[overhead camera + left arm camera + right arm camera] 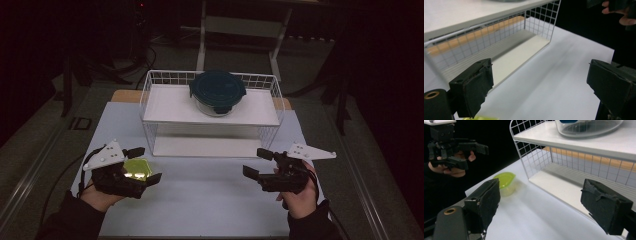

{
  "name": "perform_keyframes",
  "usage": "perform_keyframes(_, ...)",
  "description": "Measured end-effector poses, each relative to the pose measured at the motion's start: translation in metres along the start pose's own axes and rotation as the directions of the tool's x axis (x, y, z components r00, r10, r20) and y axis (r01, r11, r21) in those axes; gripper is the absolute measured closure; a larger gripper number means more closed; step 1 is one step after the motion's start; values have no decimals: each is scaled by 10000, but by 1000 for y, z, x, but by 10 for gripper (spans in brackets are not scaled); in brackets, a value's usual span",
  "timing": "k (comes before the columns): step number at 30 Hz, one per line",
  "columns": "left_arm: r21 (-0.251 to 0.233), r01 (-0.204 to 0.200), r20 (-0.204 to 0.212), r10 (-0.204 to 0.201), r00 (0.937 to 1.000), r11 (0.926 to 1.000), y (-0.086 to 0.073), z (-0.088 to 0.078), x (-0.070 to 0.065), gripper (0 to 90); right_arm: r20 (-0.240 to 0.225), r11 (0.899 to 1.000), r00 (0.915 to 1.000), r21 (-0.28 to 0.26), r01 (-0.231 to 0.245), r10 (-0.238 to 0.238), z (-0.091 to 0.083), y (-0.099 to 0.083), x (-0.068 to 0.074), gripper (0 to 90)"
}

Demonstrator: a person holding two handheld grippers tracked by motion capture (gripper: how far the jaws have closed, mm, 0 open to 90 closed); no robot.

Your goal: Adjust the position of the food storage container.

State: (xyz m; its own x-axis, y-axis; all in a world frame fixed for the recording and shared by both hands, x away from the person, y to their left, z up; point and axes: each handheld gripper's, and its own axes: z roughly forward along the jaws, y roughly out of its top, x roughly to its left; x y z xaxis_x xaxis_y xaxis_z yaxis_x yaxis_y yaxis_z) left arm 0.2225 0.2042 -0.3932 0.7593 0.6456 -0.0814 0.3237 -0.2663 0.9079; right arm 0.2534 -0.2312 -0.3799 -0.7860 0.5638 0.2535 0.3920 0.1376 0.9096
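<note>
with both the left gripper [141, 164] and the right gripper [258, 162] released, the yellow-green container [136, 169] at near left is best straddled squarely by the left gripper's jaws before closing.

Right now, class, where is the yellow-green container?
In the high view the yellow-green container sits on the white table at the left, beneath the open left gripper and just in front of the wire rack's left corner.
</note>
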Motion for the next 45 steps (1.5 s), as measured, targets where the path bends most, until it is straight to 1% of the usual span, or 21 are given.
perform_keyframes(2, 42, 15, -93, -15, 10000, 10000, -3, -6, 3, 67, 33, 10000, 10000, -6, -4, 4, -3, -3, 0, 153)
perform_keyframes(3, -19, 128, -235, -128, 9996, 9999, -7, -12, 6, 91, 70, 10000, 10000, 24, 2, -2, -5, -6, 0, 153)
perform_keyframes(7, -88, 195, -292, -197, 9994, 9998, -13, -18, 10, 152, 83, 10000, 10000, 29, -36, 35, -7, -9, 0, 153)
perform_keyframes(8, -126, 295, -284, -299, 9992, 9995, -18, -23, 13, 152, 75, 10000, 10000, 44, -37, 37, -8, -12, 0, 153)
perform_keyframes(9, -93, 270, -353, -273, 9990, 9996, -20, -25, 15, 206, 88, 9999, 9999, 55, -92, 92, -9, -15, 0, 153)
perform_keyframes(10, -83, 306, -294, -309, 9991, 9995, -23, -28, 17, 233, 102, 9999, 9999, 56, -109, 108, -10, -17, -1, 153)
perform_keyframes(14, -51, 354, -437, -356, 9984, 9994, -33, -37, 24, 360, 145, 9997, 9996, 50, -235, 234, -11, -25, -3, 153)
perform_keyframes(15, -43, 386, -457, -387, 9982, 9992, -35, -39, 26, 426, 186, 9996, 9995, 76, -261, 259, -12, -29, -4, 153)
perform_keyframes(16, -33, 371, -412, -372, 9985, 9993, -38, -41, 28, 426, 186, 9996, 9995, 76, -261, 259, -12, -29, -4, 153)
perform_keyframes(19, 43, 459, -527, -456, 9976, 9989, -46, -47, 35, 534, 241, 9994, 9992, 77, -323, 321, -13, -34, -6, 153)
perform_keyframes(23, 211, 643, -864, -622, 9943, 9977, -59, -53, 44, 639, 291, 9992, 9988, 44, -397, 396, -16, -37, -7, 153)
perform_keyframes(27, 536, 838, -1134, -774, 9905, 9950, -74, -56, 53, 741, 303, 9990, 9985, 27, -446, 445, -16, -40, -8, 153)
perform_keyframes(32, 945, 1287, -1689, -1115, 9793, 9872, -94, -56, 66, 807, 245, 9985, 9982, 33, -541, 540, -15, -42, -9, 153)
perform_keyframes(33, 1066, 1438, -1827, -1227, 9755, 9839, -101, -56, 71, 845, 257, 9985, 9982, 66, -546, 544, -15, -43, -9, 153)
perform_keyframes(34, 1066, 1438, -1827, -1227, 9755, 9839, -101, -56, 71, 851, 257, 9985, 9982, 66, -546, 544, -15, -43, -9, 153)
perform_keyframes(35, 1130, 1519, -1889, -1289, 9735, 9819, -105, -55, 73, 866, 221, 9984, 9982, 69, -555, 554, -15, -43, -10, 153)
perform_keyframes(38, 1559, 1757, -2072, -1418, 9680, 9720, -115, -54, 80, 874, 217, 9983, 9981, 86, -578, 576, -15, -44, -10, 153)
perform_keyframes(39, 1679, 1790, -2079, -1427, 9677, 9694, -119, -53, 82, 878, 208, 9981, 9979, 89, -616, 614, -15, -44, -10, 153)
perform_keyframes(42, 2214, 1889, -2124, -1418, 9669, 9567, -132, -46, 85, 881, 153, 9978, 9977, 76, -664, 663, -15, -44, -11, 152)
perform_keyframes(43, 2417, 1898, -2128, -1389, 9672, 9516, -135, -42, 85, 884, 131, 9978, 9977, 64, -663, 662, -14, -44, -11, 153)
perform_keyframes(45, 2701, 1841, -2046, -1305, 9701, 9451, -141, -35, 85, 884, 119, 9976, 9976, 70, -683, 682, -14, -44, -11, 152)
